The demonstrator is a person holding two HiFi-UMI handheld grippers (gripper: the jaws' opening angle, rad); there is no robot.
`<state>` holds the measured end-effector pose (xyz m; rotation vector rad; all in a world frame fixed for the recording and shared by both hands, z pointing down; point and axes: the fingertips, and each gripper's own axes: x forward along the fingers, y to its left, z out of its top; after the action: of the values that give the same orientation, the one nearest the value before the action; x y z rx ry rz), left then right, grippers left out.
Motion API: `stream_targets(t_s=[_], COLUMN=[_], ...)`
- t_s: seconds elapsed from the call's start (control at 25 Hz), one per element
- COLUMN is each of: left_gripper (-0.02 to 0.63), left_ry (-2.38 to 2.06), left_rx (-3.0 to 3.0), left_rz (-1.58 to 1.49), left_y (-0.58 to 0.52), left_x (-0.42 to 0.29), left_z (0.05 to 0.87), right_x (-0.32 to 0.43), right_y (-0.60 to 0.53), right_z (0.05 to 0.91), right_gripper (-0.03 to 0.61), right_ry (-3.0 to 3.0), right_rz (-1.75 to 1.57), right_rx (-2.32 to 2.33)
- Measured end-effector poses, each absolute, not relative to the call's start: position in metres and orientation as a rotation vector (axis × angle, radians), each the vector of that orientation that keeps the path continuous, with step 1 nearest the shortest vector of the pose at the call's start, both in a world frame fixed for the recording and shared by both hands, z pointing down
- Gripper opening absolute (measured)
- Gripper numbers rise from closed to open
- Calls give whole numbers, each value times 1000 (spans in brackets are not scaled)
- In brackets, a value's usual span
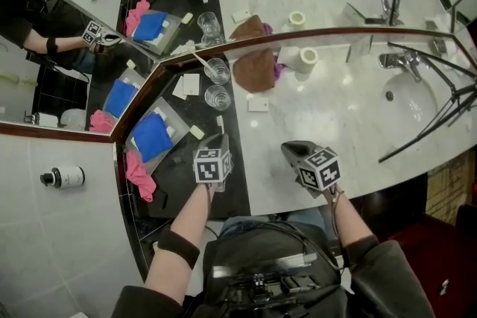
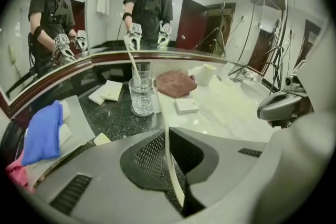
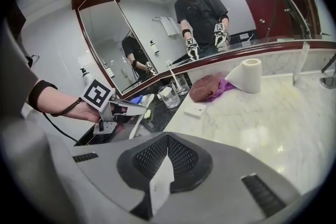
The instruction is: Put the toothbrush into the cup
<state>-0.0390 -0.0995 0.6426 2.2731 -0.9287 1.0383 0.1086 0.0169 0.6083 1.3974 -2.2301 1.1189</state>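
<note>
A cream toothbrush (image 2: 169,155) is clamped in my left gripper (image 2: 167,131), its handle running forward from the shut jaws. In the head view the toothbrush (image 1: 220,124) sticks out ahead of the left gripper (image 1: 217,139), just short of two clear glass cups. The near cup (image 1: 218,97) stands on the dark counter. The far cup (image 1: 218,71) holds a thin stick. In the left gripper view the cups (image 2: 142,97) line up straight ahead. My right gripper (image 1: 295,151) hovers over the marble, shut with nothing held. In its own view I see the left gripper (image 3: 131,109) with the toothbrush (image 3: 137,117).
A blue cloth (image 1: 151,136) lies on a tray at the left, with a pink cloth (image 1: 140,175) beside it. A brown towel (image 1: 253,71), a paper roll (image 1: 305,56) and a small white box (image 1: 258,104) sit behind the cups. The sink (image 1: 406,97) is at the right, and mirrors line the back.
</note>
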Motion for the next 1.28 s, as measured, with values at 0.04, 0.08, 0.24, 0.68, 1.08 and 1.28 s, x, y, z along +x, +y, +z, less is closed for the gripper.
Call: stream_targets(t_s=[0.04,0.08,0.24,0.68,1.08,1.28], left_gripper=[25,25,25,25,25,25], left_ry=[-936,-943,-971,-1063,-1106,-1114], left_rx=[2293,2314,2407,2534,2570,2597], left_rz=[1008,978,824,492,310,236], left_y=[-99,-99,-99,-97,-113,-142], left_x=[-41,-43,-51,-86,-106,-103], left_z=[634,626,592,521,492,481], right_x=[106,104,92,60,25,-13], right_y=[17,16,14,8,2,-2], right_z=[607,605,599,585,576,574], right_gripper=[17,17,17,17,17,17], right_ry=[-2230,-2230,-2233,-2233,-2254,-2311], right_rz=[1112,1106,1084,1019,987,956], right_rx=[1398,1399,1397,1345,1270,1153])
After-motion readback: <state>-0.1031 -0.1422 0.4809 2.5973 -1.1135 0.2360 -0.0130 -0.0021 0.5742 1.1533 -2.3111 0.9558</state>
